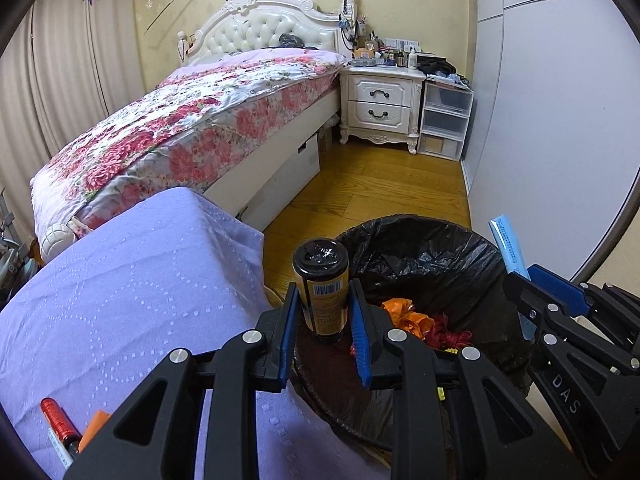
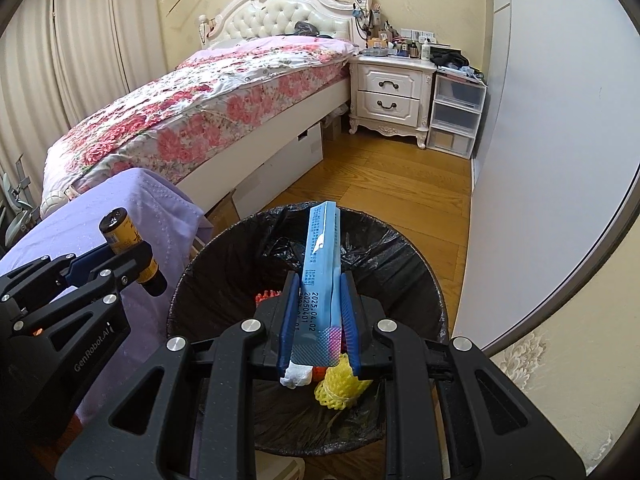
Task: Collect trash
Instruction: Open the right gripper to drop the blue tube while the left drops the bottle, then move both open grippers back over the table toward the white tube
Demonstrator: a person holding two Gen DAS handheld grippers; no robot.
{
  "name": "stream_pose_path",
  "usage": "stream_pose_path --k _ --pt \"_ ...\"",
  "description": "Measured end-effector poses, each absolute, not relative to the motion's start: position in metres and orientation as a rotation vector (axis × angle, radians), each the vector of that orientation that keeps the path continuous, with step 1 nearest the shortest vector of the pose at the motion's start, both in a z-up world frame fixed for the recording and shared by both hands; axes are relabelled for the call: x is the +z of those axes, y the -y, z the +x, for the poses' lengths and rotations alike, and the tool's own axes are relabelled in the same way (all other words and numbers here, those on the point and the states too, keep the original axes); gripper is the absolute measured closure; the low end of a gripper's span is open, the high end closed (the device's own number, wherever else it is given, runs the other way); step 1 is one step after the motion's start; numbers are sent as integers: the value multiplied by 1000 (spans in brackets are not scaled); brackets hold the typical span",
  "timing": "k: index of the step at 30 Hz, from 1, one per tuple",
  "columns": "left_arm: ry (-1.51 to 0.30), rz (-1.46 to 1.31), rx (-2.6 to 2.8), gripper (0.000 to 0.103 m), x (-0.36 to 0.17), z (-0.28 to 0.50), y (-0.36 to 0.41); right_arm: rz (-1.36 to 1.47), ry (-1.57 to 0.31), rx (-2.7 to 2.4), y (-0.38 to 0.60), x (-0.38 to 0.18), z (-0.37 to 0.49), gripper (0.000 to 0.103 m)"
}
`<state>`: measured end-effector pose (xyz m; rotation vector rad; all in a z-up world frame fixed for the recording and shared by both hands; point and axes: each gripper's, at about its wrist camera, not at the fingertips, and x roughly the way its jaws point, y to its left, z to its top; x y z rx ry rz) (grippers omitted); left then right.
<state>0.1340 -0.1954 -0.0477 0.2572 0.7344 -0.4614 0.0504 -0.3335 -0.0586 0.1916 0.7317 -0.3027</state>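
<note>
My left gripper (image 1: 324,300) is shut on a small dark bottle with a yellow label (image 1: 322,280), held upside down above the near rim of the black-lined trash bin (image 1: 440,256). The same bottle (image 2: 132,248) shows at the left of the right wrist view, beside the bin (image 2: 224,256). My right gripper (image 2: 319,292) is shut on a long light-blue tube (image 2: 322,248) over the bin's opening; that tube (image 1: 508,244) also shows at the bin's right edge in the left wrist view. Orange and red scraps (image 1: 408,316) and a yellow foam net (image 2: 340,388) lie inside the bin.
A table with a purple cloth (image 1: 120,300) stands left of the bin, with a red pen (image 1: 58,424) at its near edge. Behind it are a bed with a floral cover (image 1: 180,132), a white nightstand (image 1: 380,104), plastic drawers (image 1: 444,120), wooden floor (image 1: 380,184) and a wardrobe door (image 1: 552,140).
</note>
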Motion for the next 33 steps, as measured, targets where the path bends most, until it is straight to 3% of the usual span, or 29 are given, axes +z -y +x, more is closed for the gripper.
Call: stream_pose_path --k 8,12,13,15,17,21,26,33 --pt "-752 273 -464 76 -52 138 201 201 -738 -314 338 -63 54 81" --pt "-747 274 -464 61 -51 139 201 206 -738 -321 339 -63 53 81" --pt "-744 275 -465 57 -51 138 201 209 -738 -325 340 -63 53 79" --pt "-739 274 -462 49 -51 138 201 213 -733 -335 342 -63 52 66" --pt "-736 267 -459 41 -50 138 200 212 -729 -340 343 -62 52 65" --pt "-734 257 -448 36 -48 139 197 213 -722 -348 343 -60 50 64" --pt "-727 247 -428 29 -44 139 192 211 -714 -356 343 -57 47 53" --pt "-717 236 -401 28 -33 132 177 215 -710 -365 339 -50 43 46"
